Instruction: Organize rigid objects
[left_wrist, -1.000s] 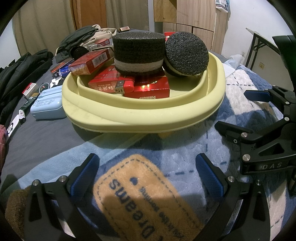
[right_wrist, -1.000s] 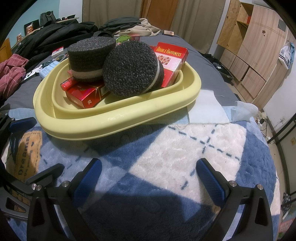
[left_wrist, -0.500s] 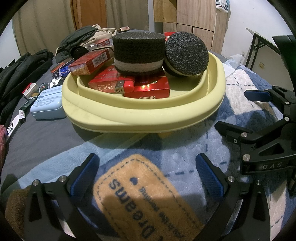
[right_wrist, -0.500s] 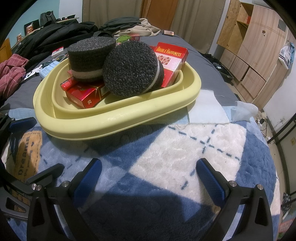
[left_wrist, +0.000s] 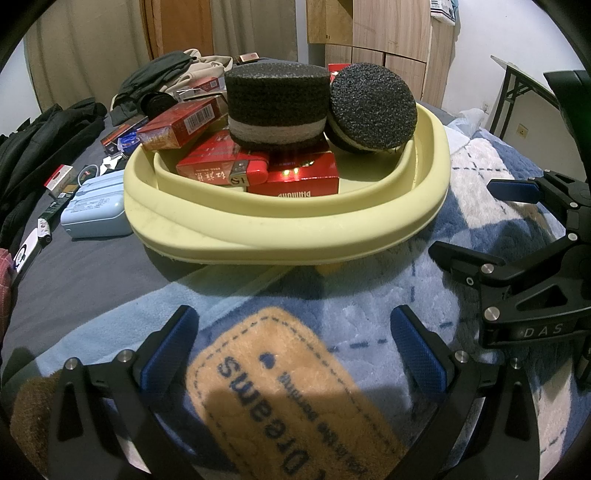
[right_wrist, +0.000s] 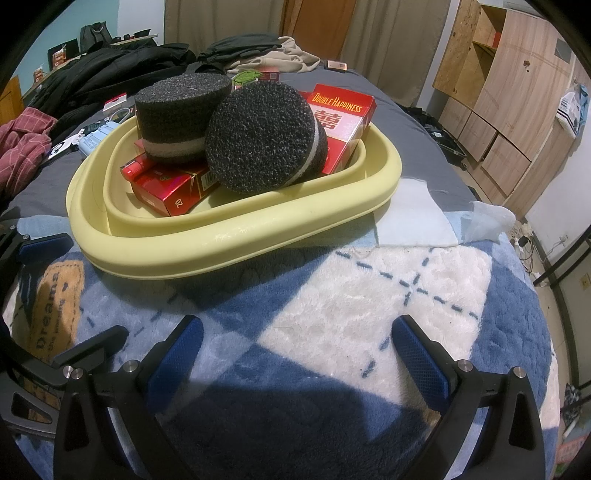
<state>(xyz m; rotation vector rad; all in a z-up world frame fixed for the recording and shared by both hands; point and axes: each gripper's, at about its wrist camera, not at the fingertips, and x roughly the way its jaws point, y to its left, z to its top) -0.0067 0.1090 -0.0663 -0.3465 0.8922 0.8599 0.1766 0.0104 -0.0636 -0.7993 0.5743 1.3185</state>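
A pale yellow tray (left_wrist: 280, 236) (right_wrist: 229, 243) rests on a blue and white plush blanket (right_wrist: 369, 302). Inside it lie several red cigarette boxes (left_wrist: 295, 177) (right_wrist: 173, 192) and two black foam discs with a white middle band: one flat (left_wrist: 277, 107) (right_wrist: 181, 110), one leaning on edge (left_wrist: 373, 107) (right_wrist: 262, 140). A taller red box (right_wrist: 343, 122) stands behind the leaning disc. My left gripper (left_wrist: 295, 350) is open and empty, low over the blanket in front of the tray. Open and empty too, my right gripper (right_wrist: 295, 354) hovers near the tray's other front side and shows at the right of the left wrist view (left_wrist: 480, 221).
A light blue case (left_wrist: 96, 210), small cards and more red boxes (left_wrist: 122, 140) lie on the grey sheet left of the tray. Dark clothes (right_wrist: 110, 70) pile up behind. A white tissue (right_wrist: 417, 218) lies right of the tray. Wooden cabinets (right_wrist: 509, 92) stand at the right.
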